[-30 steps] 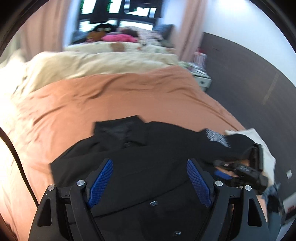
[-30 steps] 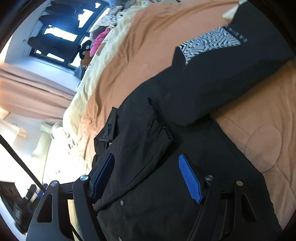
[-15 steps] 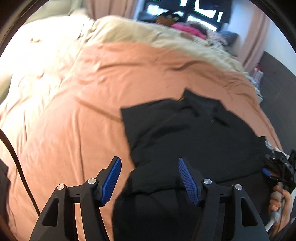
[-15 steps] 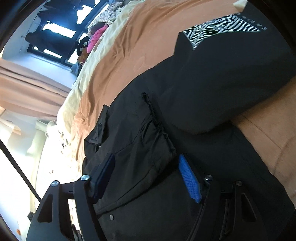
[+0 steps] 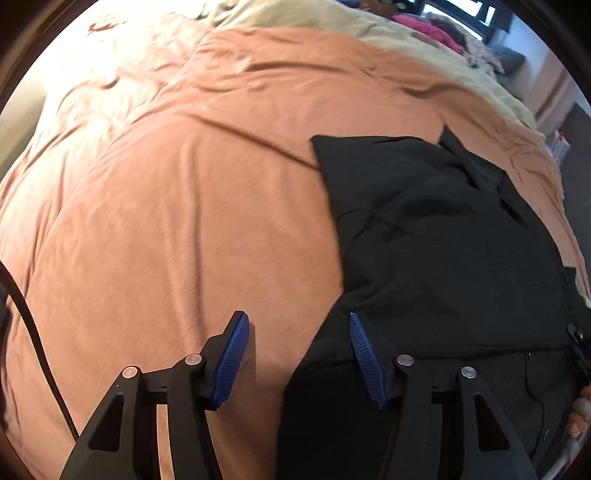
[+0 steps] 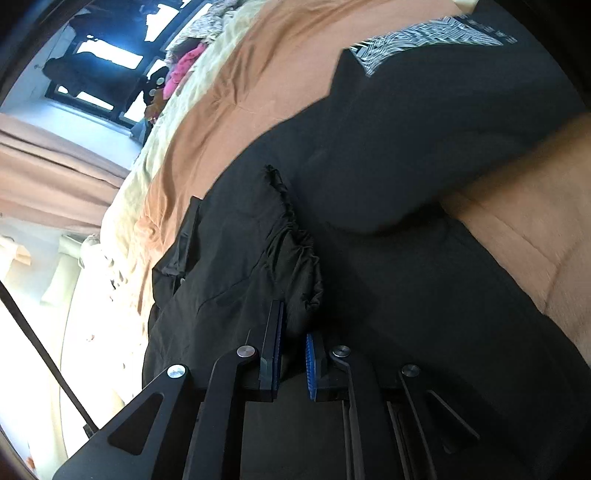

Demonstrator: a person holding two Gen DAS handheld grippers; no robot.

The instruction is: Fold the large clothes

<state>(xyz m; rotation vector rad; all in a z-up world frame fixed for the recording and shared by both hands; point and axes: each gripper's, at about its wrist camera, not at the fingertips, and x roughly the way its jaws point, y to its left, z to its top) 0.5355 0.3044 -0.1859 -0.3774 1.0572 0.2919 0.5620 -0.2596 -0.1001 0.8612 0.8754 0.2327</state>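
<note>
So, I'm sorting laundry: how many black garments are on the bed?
2, as far as I can tell: a black jacket, its gathered cuff pinched in the right gripper, and a black printed top overlapping it farther away. Others may be hidden underneath.

A home bedroom: a wide bed under an orange duvet (image 5: 177,206), a cream blanket (image 5: 369,26) at its far side, pink curtains (image 6: 48,166) on the left by a bright window (image 6: 103,62), and piled clothes (image 6: 184,62) below it.
</note>
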